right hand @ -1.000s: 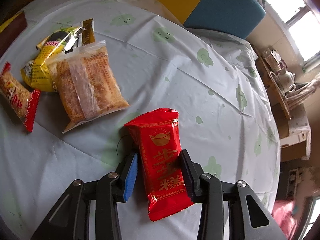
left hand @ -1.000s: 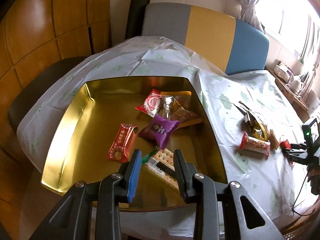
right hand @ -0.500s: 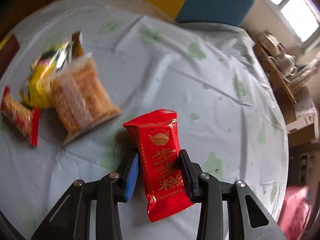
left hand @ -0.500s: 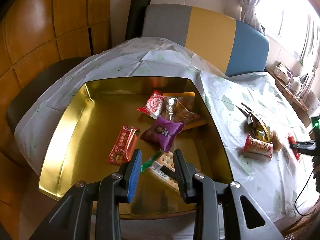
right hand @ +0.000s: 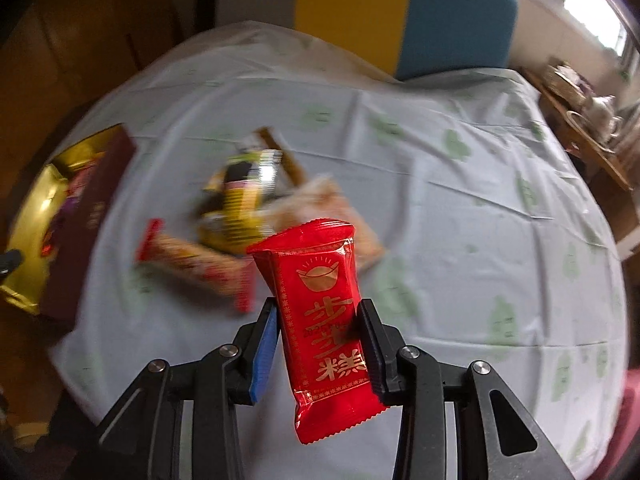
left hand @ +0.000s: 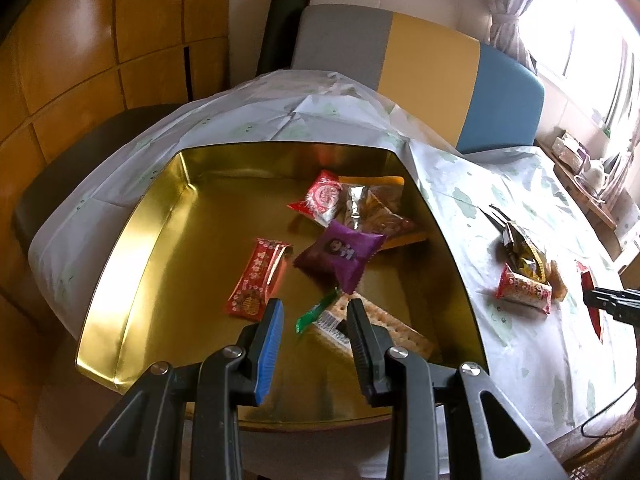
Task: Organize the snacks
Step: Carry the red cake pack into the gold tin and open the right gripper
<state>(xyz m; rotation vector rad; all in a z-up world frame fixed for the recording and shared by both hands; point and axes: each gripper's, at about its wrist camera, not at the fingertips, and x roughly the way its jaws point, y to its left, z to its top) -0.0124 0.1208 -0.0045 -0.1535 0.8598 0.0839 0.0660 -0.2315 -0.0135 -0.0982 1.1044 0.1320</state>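
Observation:
My right gripper (right hand: pixel 318 316) is shut on a red snack packet with gold print (right hand: pixel 322 304) and holds it above the tablecloth. My left gripper (left hand: pixel 314 312) is open and empty, hovering over the near part of a gold tin (left hand: pixel 132 248). The tin holds several snacks: a red bar (left hand: pixel 258 276), a purple pouch (left hand: pixel 340 250), a cracker pack (left hand: pixel 380 328), a red-white packet (left hand: pixel 320 198). The tin shows at the left in the right wrist view (right hand: pixel 32 216). The right gripper with its red packet shows at the far right of the left wrist view (left hand: pixel 600 306).
Loose snacks lie on the tablecloth (right hand: pixel 440 200): a yellow packet (right hand: pixel 240 200), a red-ended bar (right hand: pixel 192 260) and a clear cracker bag (right hand: pixel 332 208). A grey, yellow and blue chair back (left hand: pixel 420 68) stands behind the table. A side shelf with a teapot (left hand: pixel 592 172) stands at the right.
My right gripper has lifted the red packet off the table and swung left, bringing the gold tin into view. The left gripper has barely moved.

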